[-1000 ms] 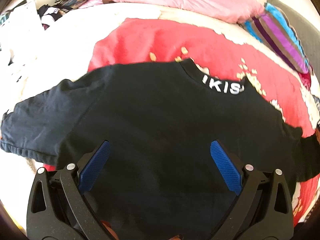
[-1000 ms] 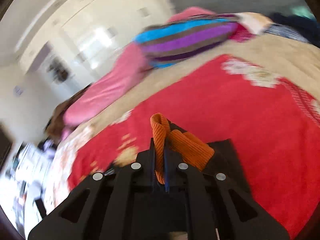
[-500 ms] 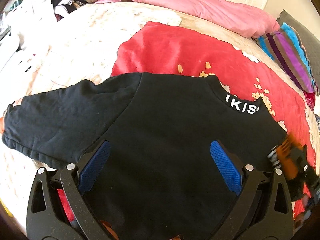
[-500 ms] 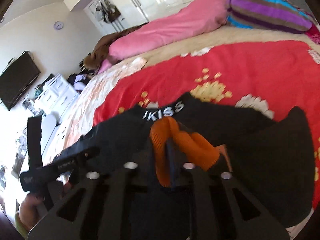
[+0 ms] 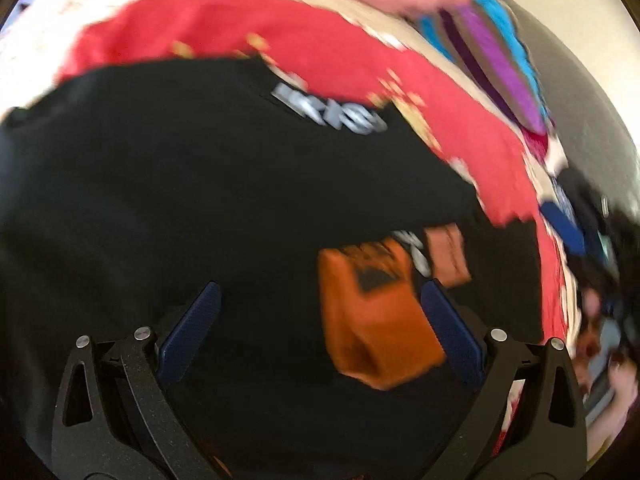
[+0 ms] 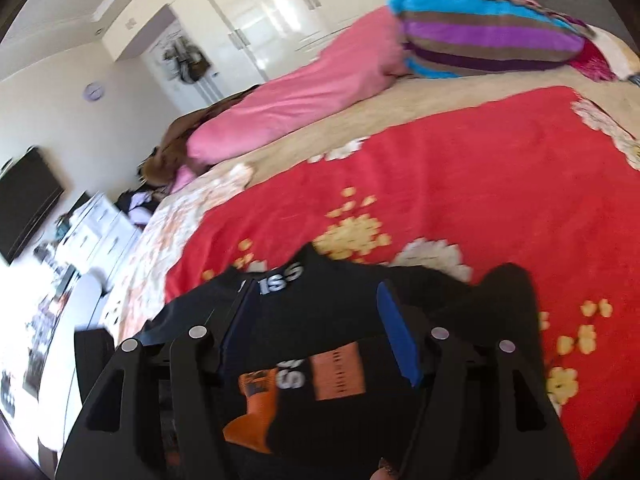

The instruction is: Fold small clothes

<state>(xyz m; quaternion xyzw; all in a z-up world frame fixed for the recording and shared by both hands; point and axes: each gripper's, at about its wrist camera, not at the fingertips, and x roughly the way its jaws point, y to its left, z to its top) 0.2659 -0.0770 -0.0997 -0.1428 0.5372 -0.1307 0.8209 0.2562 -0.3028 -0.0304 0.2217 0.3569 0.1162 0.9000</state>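
A black sweatshirt [image 5: 180,200] with white collar lettering [image 5: 332,116] lies spread on a red flowered blanket [image 5: 280,32]. One sleeve is folded in over the body, and its orange cuff [image 5: 372,320] rests on the black cloth. My left gripper [image 5: 320,320] hovers open above the body, with the cuff seen just inside its right finger; this view is blurred. In the right wrist view my right gripper [image 6: 318,336] has its jaws opening. The orange cuff [image 6: 252,412] lies loose below them on the sweatshirt [image 6: 340,300], and no cloth is pressed between the pads.
The blanket [image 6: 440,180] covers a wide bed. A pink duvet [image 6: 300,96] and a striped pillow [image 6: 488,44] lie along its far side. A white dresser [image 6: 92,232] and a wall television [image 6: 24,204] stand off to the left.
My right gripper carried the orange cuff in over the sweatshirt's body, then opened and let it go. My left gripper stayed open and swung towards the cuff.
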